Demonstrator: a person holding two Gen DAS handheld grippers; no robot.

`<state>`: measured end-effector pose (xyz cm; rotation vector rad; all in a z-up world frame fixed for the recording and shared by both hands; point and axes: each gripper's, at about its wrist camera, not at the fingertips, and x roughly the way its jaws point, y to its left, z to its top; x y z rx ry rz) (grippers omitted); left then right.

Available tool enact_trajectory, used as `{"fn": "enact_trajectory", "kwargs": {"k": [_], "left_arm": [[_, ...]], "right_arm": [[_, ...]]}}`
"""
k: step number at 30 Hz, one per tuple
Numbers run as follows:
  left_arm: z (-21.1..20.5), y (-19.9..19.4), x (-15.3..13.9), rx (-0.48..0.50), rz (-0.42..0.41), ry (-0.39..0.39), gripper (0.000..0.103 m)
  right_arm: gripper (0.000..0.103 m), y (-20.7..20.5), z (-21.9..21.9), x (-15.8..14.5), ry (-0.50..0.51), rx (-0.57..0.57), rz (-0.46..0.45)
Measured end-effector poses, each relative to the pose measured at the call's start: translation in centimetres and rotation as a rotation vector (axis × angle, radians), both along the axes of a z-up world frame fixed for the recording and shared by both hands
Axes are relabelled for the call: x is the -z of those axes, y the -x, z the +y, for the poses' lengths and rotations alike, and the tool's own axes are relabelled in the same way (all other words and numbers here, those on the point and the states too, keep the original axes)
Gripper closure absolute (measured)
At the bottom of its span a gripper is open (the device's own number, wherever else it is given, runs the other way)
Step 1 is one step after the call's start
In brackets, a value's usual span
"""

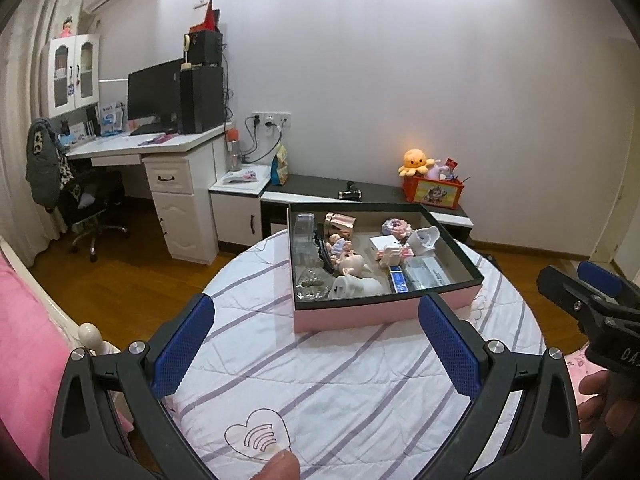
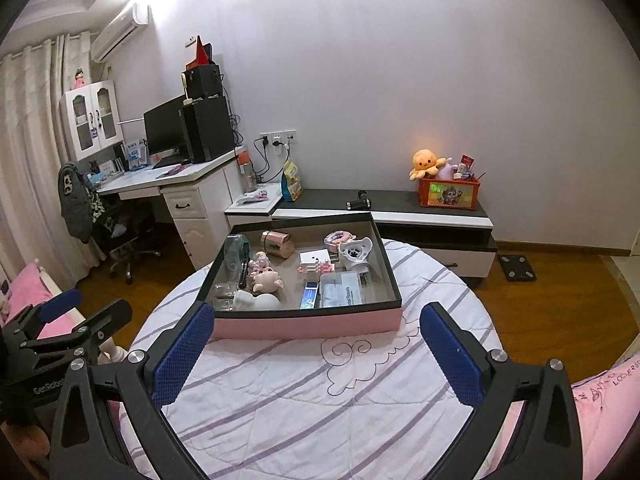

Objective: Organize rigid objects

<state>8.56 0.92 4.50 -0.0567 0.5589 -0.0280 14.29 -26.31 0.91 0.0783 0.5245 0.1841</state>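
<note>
A pink box (image 1: 380,312) (image 2: 304,326) with a dark rim lies open on the striped quilt. Inside it are several small items: a doll head (image 1: 352,264) (image 2: 266,278), a rose-gold cylinder (image 1: 340,222) (image 2: 276,242), a white cube (image 1: 386,245) (image 2: 314,258), a white plastic part (image 1: 426,238) (image 2: 356,252), a clear case (image 1: 428,272) (image 2: 342,290) and a small blue box (image 1: 398,280) (image 2: 310,296). My left gripper (image 1: 316,344) hovers open just short of the box's near wall, holding nothing. My right gripper (image 2: 318,354) is likewise open and empty before the box.
The quilt (image 2: 320,400) covers a bed with pink bedding (image 1: 24,340) at its sides. Beyond stand a white desk (image 1: 160,148) with a monitor, an office chair (image 1: 92,200) and a low cabinet (image 2: 400,208) bearing an orange crate (image 2: 448,194). A thumb (image 1: 280,466) shows at the bottom edge.
</note>
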Motion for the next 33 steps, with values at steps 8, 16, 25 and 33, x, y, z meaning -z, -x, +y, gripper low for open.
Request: {"fn": "enact_trajectory", "kwargs": {"k": [8,16,25,33], "left_arm": [[-0.5,0.9,-0.6,0.008,-0.018,-0.006,0.0],[-0.7,1.1,-0.9,0.013,-0.03,-0.004,0.0],[-0.8,1.1,-1.1,0.023,-0.031,0.003,0.0],[-1.2,1.0,-1.0,0.026,-0.036,-0.014,0.0]], "right_arm": [[0.0,1.4,-0.3,0.0,-0.003,0.019,-0.013],[0.0,1.5,-0.5,0.1,-0.005,0.029,-0.015],[0.0,1.5,-0.6,0.3,-0.005,0.035,-0.008],[0.0,1.4,-0.6,0.2,-0.005,0.04,-0.007]]}}
